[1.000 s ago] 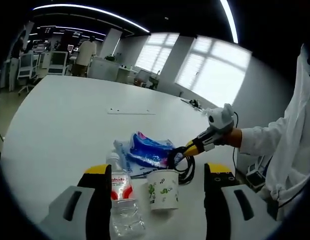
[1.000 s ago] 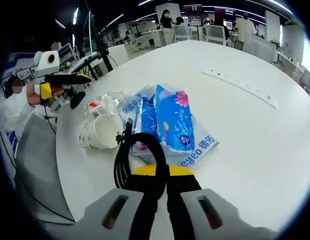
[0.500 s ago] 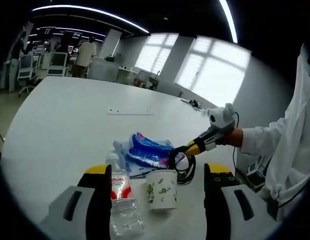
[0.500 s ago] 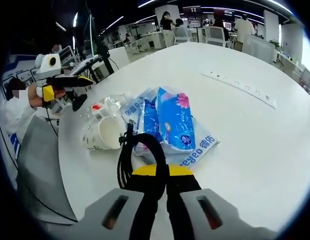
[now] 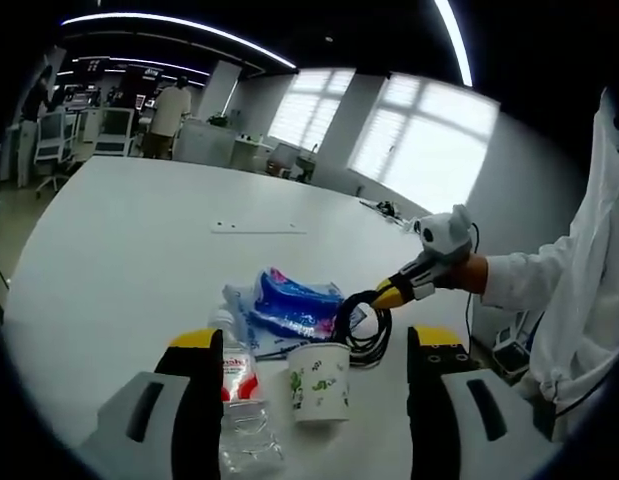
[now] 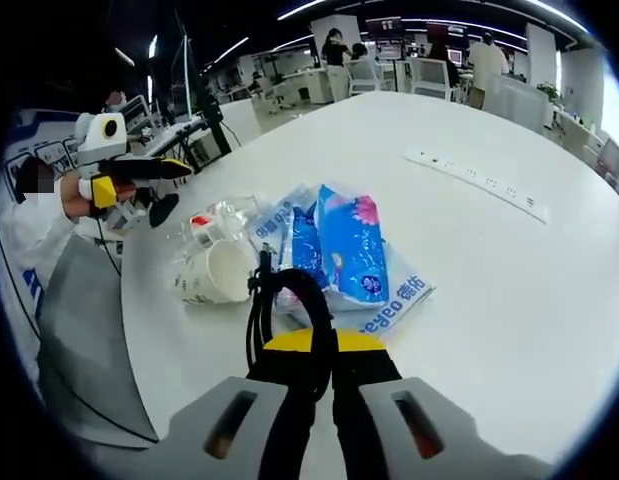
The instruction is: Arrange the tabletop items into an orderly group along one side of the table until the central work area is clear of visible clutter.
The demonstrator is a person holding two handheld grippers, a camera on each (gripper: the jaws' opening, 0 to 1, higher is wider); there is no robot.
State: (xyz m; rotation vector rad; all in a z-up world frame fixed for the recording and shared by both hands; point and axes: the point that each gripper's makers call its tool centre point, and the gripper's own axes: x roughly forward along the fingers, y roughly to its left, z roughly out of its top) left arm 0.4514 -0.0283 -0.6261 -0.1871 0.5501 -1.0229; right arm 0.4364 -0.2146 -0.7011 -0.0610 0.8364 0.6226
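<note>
My left gripper (image 5: 316,338) is open, its yellow-tipped jaws wide apart. Ahead between them are a clear water bottle (image 5: 239,395) with a red label and a white paper cup (image 5: 319,380) with green print. Beyond lie blue tissue packs (image 5: 289,305). My right gripper (image 5: 389,293) comes in from the right, shut on a coiled black cable (image 5: 361,328) beside the cup. In the right gripper view the right gripper (image 6: 324,345) pinches the cable coil (image 6: 289,305) in front of the tissue packs (image 6: 349,250), with the cup (image 6: 224,272), the bottle (image 6: 214,222) and the left gripper (image 6: 139,170) to the left.
The items cluster near one edge of a large white table (image 5: 139,230). A white power strip (image 6: 474,180) lies farther across it, also seen as the strip (image 5: 259,227). A person's white sleeve (image 5: 549,280) is at the right. Desks, chairs and people stand in the office behind.
Both views have shifted slightly with the hands. The right gripper still pinches the cable coil in nearly the same place; bottle, cup and tissue packs have not moved.
</note>
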